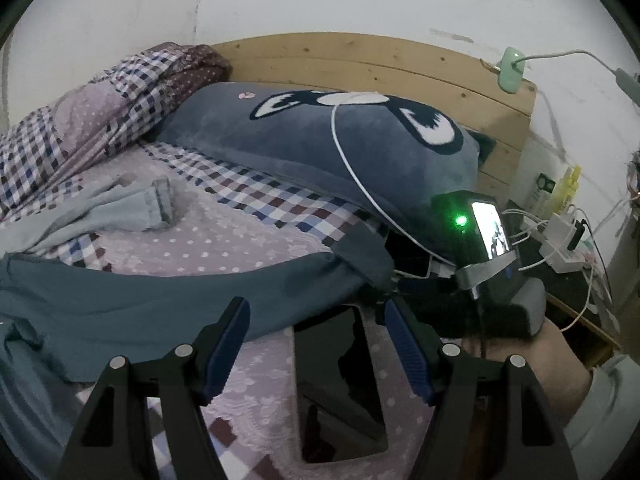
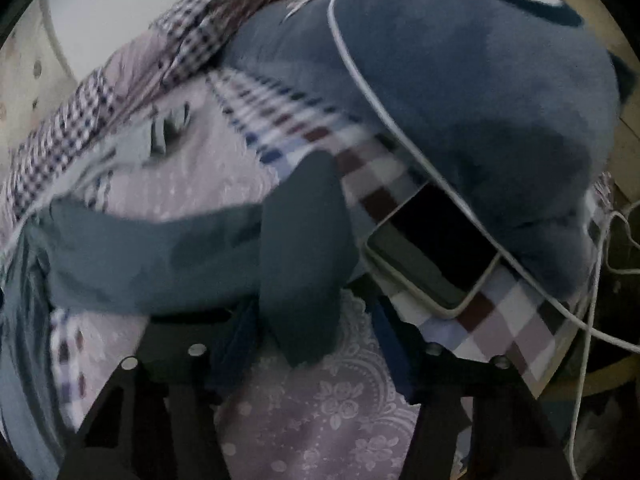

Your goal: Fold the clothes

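Two claws low in frame: left gripper (image 1: 316, 332) gapes empty; right gripper (image 2: 308, 320) straddles teal sleeve (image 2: 298, 264), tips hidden, blurred — grip unclear. Phone (image 2: 432, 248) half under pillow (image 2: 480, 100).

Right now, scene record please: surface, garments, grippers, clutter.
surface: bed, pink dotted sheet with checked patches
garment 1: teal top, sleeve stretched across the bed; sleeve end lies between the right gripper's fingers, contact unclear in the blur
garment 2: grey piece, crumpled farther back
left gripper: open, nothing between the fingers, over the sheet
right gripper: partly open
pillow: blue, by the headboard
phone: on the sheet beside the pillow, screen dark
cable: white, draped over the pillow
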